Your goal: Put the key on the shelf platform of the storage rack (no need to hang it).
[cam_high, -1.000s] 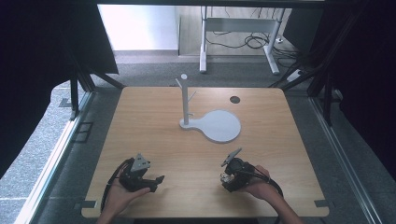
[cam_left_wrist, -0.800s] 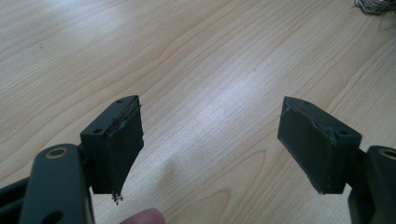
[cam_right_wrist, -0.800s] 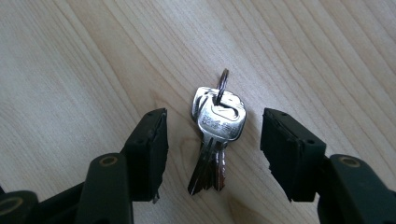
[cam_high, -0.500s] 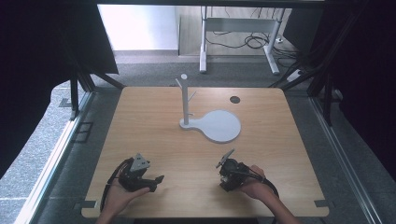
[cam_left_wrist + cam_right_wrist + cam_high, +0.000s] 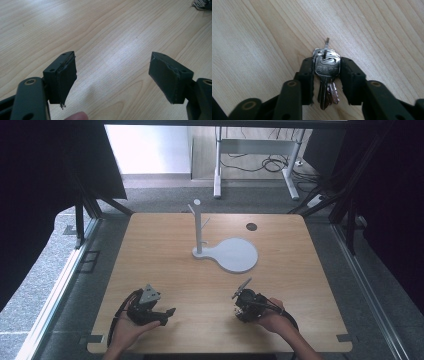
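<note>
Gripping keys (image 5: 326,75) at the table's (image 5: 165,255) near edge, between the right gripper's (image 5: 327,82) jaws.

Jaws just closed, now pressing both sides of the bunch, ring end pointing away. Looks ready for lifting, likely toward the stand (image 5: 198,227) and its white base (image 5: 235,255), well apart. Left gripper (image 5: 112,80) resting wide open, empty.

Keys (image 5: 326,72) shiny metal; table (image 5: 165,265) smooth pale wood, faint sheen; stand (image 5: 230,254) matt white.
</note>
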`<move>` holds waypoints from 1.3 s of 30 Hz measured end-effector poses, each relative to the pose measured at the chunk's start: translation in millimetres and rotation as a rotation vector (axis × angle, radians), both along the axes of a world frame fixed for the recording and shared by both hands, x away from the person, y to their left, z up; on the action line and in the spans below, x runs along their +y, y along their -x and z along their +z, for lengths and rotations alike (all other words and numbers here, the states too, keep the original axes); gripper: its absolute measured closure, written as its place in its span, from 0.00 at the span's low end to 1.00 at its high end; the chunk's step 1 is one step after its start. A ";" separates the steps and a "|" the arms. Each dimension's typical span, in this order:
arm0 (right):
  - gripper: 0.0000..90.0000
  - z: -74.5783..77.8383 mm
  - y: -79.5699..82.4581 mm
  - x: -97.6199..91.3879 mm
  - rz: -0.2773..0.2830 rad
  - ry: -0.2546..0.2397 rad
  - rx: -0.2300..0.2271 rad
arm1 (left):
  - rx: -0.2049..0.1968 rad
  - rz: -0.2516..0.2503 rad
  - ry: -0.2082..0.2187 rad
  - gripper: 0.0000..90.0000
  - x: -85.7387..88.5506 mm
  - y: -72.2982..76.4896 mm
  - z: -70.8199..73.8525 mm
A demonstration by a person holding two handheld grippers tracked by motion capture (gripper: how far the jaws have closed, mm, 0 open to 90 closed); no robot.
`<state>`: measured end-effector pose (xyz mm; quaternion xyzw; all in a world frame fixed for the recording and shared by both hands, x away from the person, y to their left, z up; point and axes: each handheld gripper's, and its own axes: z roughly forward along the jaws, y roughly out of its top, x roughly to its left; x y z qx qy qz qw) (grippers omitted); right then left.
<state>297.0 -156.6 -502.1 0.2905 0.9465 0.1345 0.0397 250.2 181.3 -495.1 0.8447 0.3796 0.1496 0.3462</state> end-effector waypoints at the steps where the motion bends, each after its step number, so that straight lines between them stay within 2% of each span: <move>1: 0.74 0.0 -0.1 -0.2 -0.002 0.000 0.001 | 0.000 0.000 -0.001 0.25 0.0 0.0 0.1; 9: 0.75 0.5 -0.7 0.1 -0.005 0.004 0.007 | -0.002 -0.002 0.000 0.25 -0.7 0.4 0.2; 15: 0.75 1.0 1.0 1.7 0.012 0.022 -0.009 | -0.003 0.001 0.002 0.25 0.1 0.2 0.4; 18: 0.75 3.1 1.6 1.0 0.015 0.011 -0.007 | -0.004 0.002 0.001 0.25 0.4 0.1 0.5; 22: 0.75 8.0 2.6 -1.3 0.020 0.000 -0.010 | -0.002 -0.001 -0.001 0.25 0.0 0.1 0.3; 39: 0.76 38.5 7.1 -11.4 0.014 -0.036 -0.078 | -0.002 -0.002 0.002 0.25 -0.8 0.3 0.3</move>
